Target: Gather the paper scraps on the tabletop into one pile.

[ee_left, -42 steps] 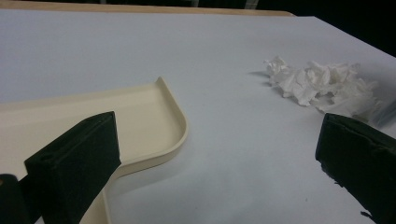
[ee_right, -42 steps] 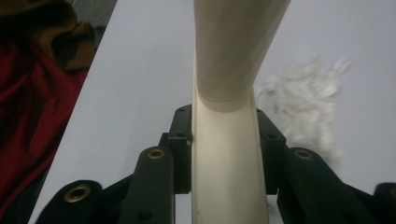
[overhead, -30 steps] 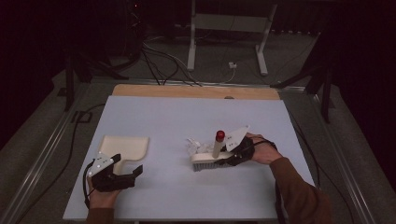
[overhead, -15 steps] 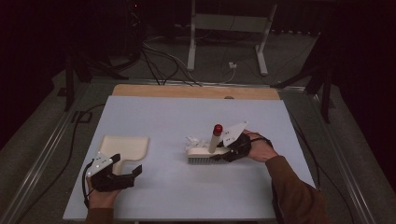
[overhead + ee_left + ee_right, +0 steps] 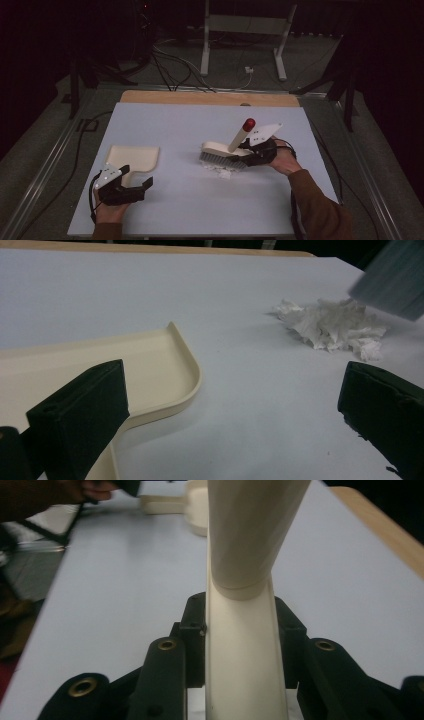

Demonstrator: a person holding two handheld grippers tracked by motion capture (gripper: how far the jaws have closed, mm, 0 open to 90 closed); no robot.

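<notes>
The brush (image 5: 223,152), clamped by its cream handle in the right gripper (image 5: 250,152), has tipped up since a second ago, bristles over the paper scraps (image 5: 220,171) at mid-tabletop (image 5: 190,125). At eight o'clock, the left gripper (image 5: 131,187) hasn't moved, its fingers wide apart and empty beside the dustpan (image 5: 132,157).

Matt plastic dustpan (image 5: 165,365), crumpled paper (image 5: 332,327)

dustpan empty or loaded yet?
Empty. The dustpan shows bare cream inside; the shredded paper lies apart on the table, beneath the brush.
</notes>
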